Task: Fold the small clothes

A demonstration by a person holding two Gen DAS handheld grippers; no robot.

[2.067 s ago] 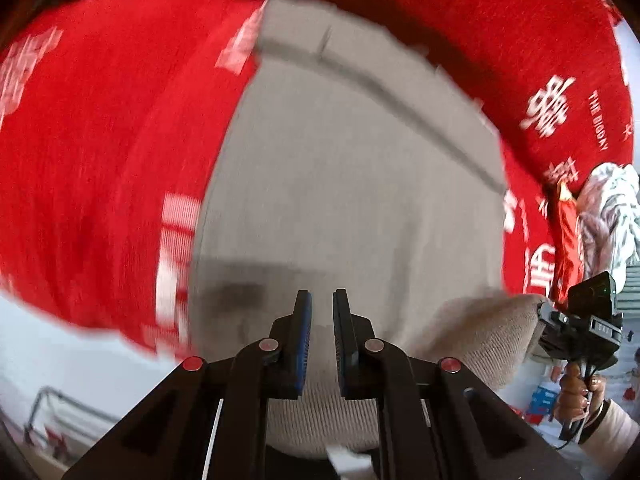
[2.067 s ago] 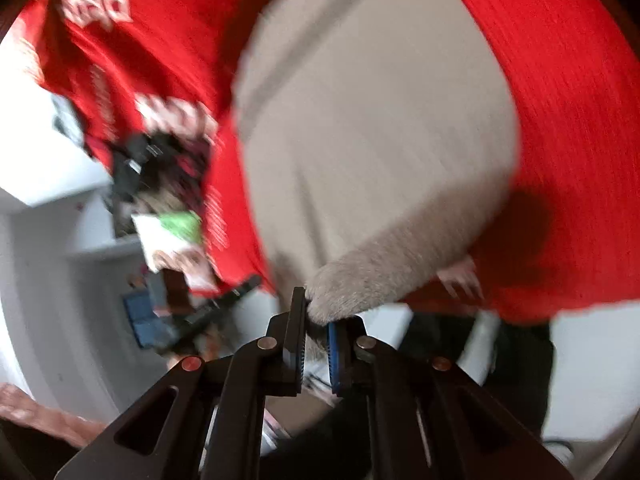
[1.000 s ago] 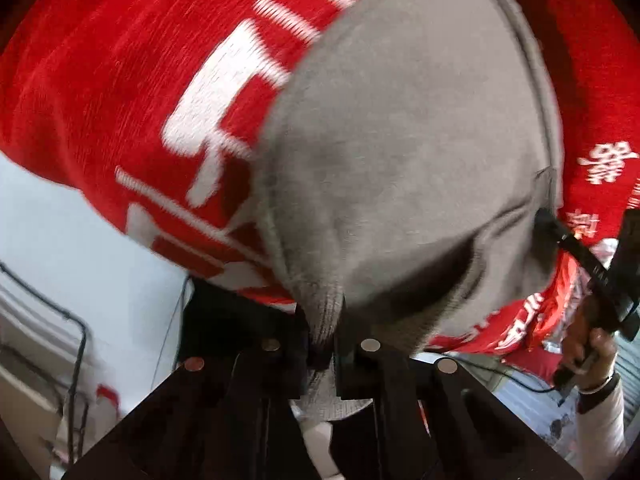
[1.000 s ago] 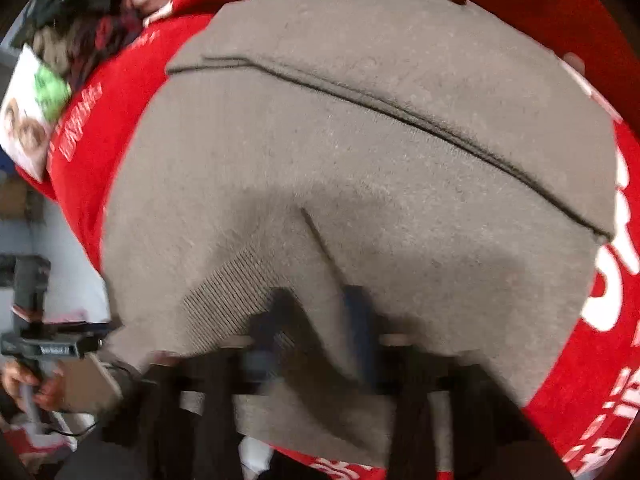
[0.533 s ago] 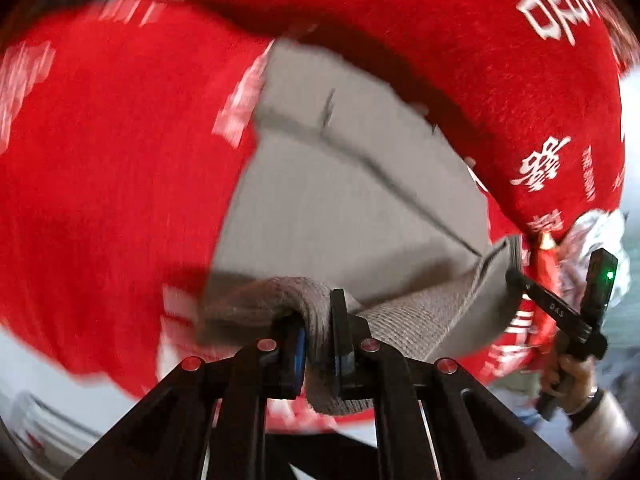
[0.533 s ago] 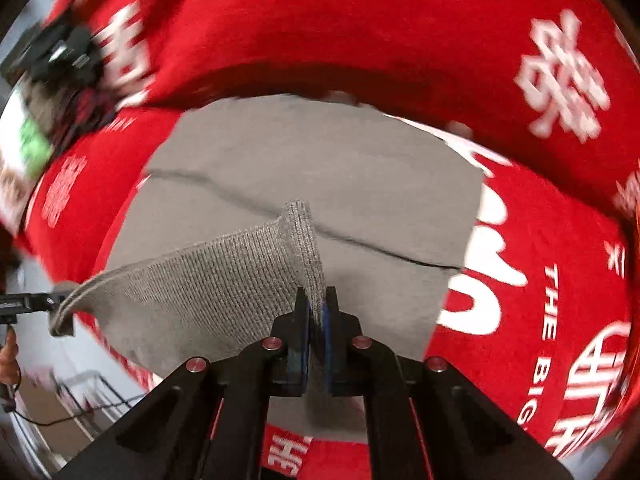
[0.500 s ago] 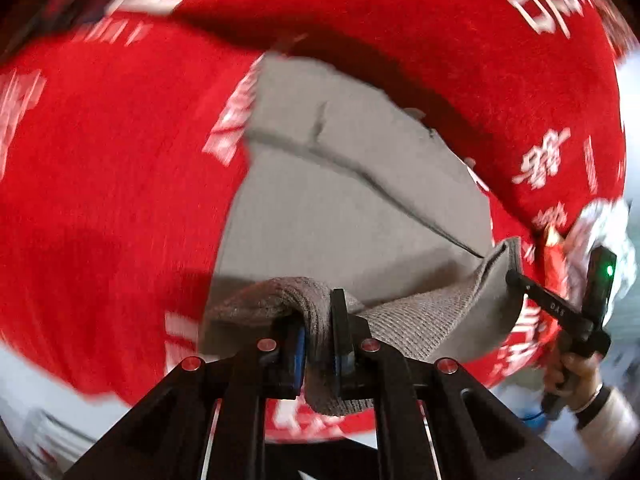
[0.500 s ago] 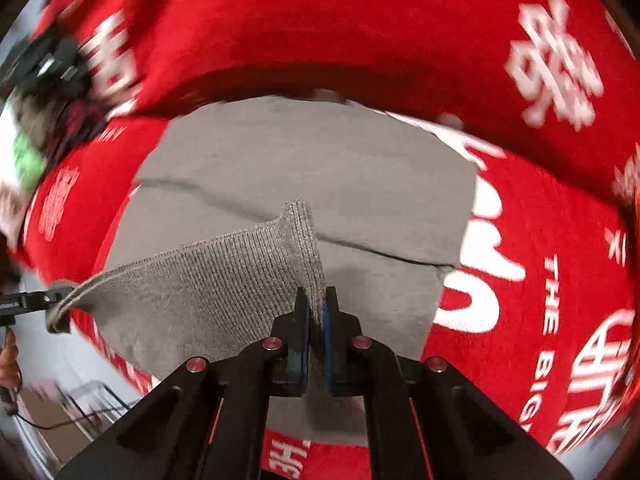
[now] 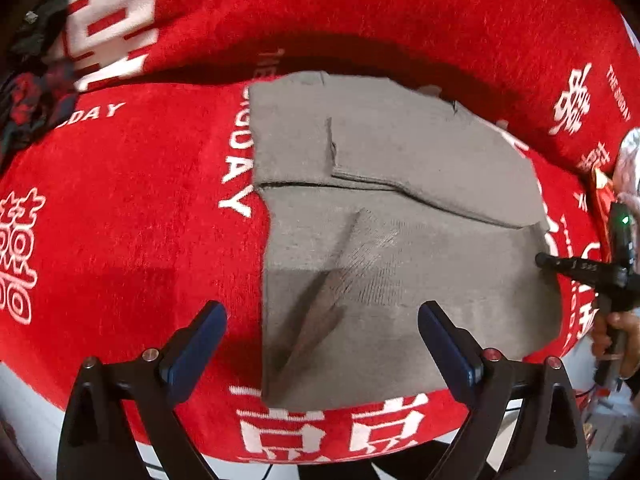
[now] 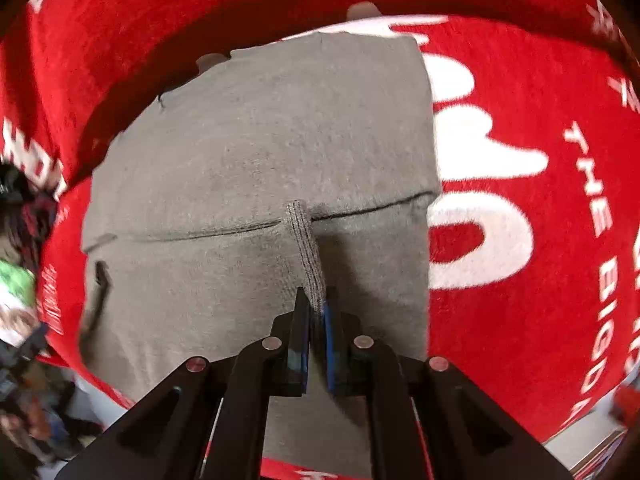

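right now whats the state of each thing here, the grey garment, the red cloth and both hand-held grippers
grey garment: lying partly folded on the red cloth, one ribbed edge pinched and lifted
red cloth: spread flat under the garment, white lettering showing
left hand-held gripper: jaws opening wide above the garment, nothing between the pads
right hand-held gripper: shut on the garment's ribbed edge
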